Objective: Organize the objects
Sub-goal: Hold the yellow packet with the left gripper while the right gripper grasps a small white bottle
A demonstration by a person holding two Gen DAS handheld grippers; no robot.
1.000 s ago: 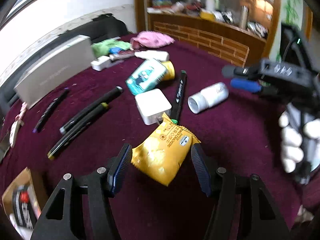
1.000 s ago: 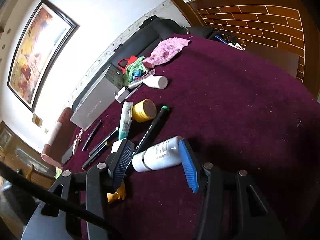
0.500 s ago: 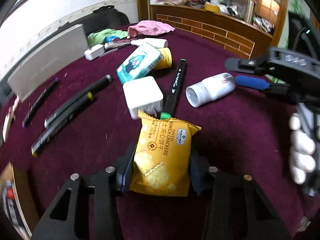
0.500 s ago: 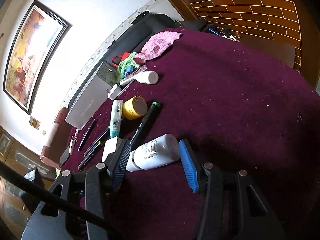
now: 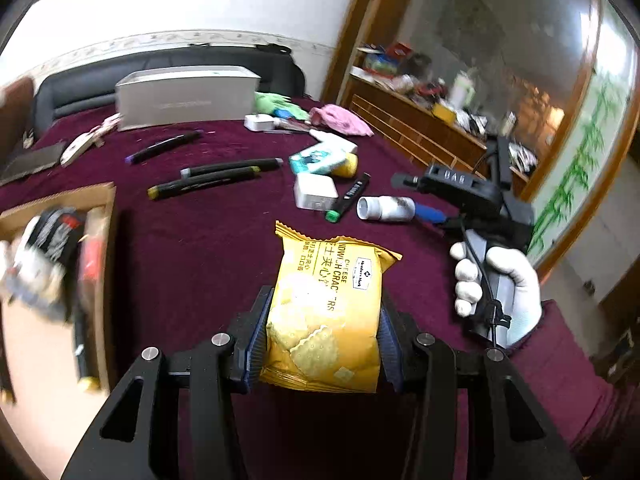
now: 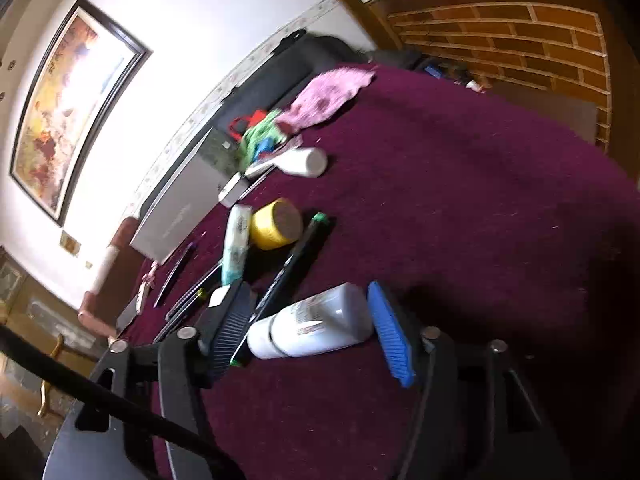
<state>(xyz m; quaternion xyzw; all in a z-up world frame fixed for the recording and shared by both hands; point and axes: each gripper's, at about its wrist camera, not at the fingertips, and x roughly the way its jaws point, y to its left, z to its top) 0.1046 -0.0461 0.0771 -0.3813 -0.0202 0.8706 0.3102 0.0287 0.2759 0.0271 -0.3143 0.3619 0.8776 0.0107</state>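
- My left gripper (image 5: pixel 322 344) is clamped on a yellow foil packet of cheese sandwich crackers (image 5: pixel 326 312), held above the dark purple tablecloth (image 5: pixel 200 248).
- An open cardboard box (image 5: pixel 60 280) of blurred items sits to the left.
- My right gripper (image 6: pixel 312 334) has just been opening; its jaws stand apart around a white plastic bottle (image 6: pixel 316 322) lying on its side, pads not pressing it.
- My gloved right hand (image 5: pixel 496 288) grips its handle.
- A black marker with a green cap (image 6: pixel 294 264) lies just beside the bottle.

Maroon-clothed table (image 5: pixel 224 248) under black markers (image 5: pixel 224 170), white bottle (image 6: pixel 316 322), yellow tape roll (image 6: pixel 276 224), grey box (image 5: pixel 184 96) (far edge).
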